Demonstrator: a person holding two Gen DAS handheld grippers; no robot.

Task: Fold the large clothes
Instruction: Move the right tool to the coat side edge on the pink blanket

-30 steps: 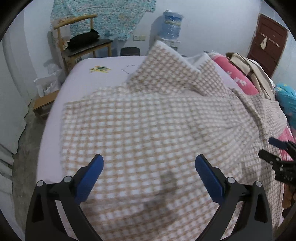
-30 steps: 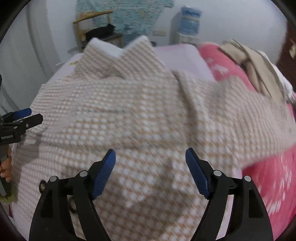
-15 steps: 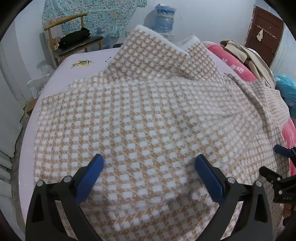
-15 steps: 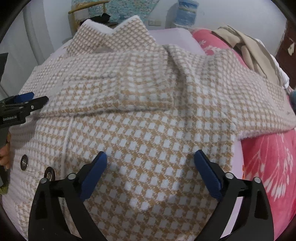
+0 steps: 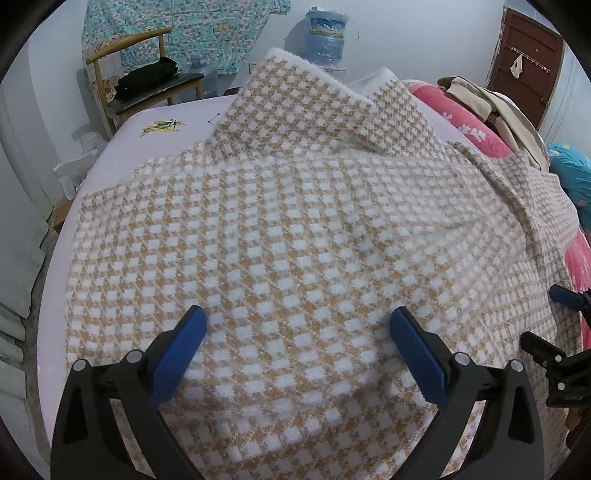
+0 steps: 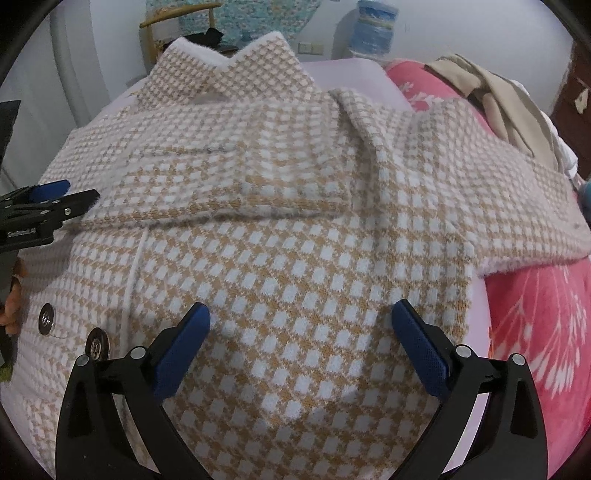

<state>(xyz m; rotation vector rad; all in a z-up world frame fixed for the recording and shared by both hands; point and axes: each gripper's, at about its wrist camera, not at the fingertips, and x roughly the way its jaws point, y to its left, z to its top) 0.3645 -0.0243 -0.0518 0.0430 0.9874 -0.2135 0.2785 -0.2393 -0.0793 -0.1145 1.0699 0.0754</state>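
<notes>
A large tan-and-white checked coat [image 5: 295, 229] lies spread on the bed, collar [image 5: 306, 99] at the far end. In the right wrist view the same coat [image 6: 295, 258] shows a pocket flap [image 6: 295, 192], two dark buttons [image 6: 96, 345] at the near left, and a sleeve [image 6: 517, 206] reaching right over the pink blanket. My left gripper [image 5: 298, 325] hangs open just above the cloth, nothing between its blue pads. My right gripper [image 6: 301, 319] is open too, over the coat's lower front. Each gripper shows at the edge of the other's view.
A pale lilac sheet [image 5: 122, 147] covers the bed. A pink flowered blanket [image 6: 546, 332] and beige clothes [image 6: 502, 99] lie on the right. A wooden chair [image 5: 147, 77] with a dark item, a water bottle [image 5: 327, 33] and a brown door [image 5: 524, 55] stand beyond.
Both grippers have sunk closer to the coat, which now lies flat. The right gripper's jaws widened. Over the last half second little has moved.
</notes>
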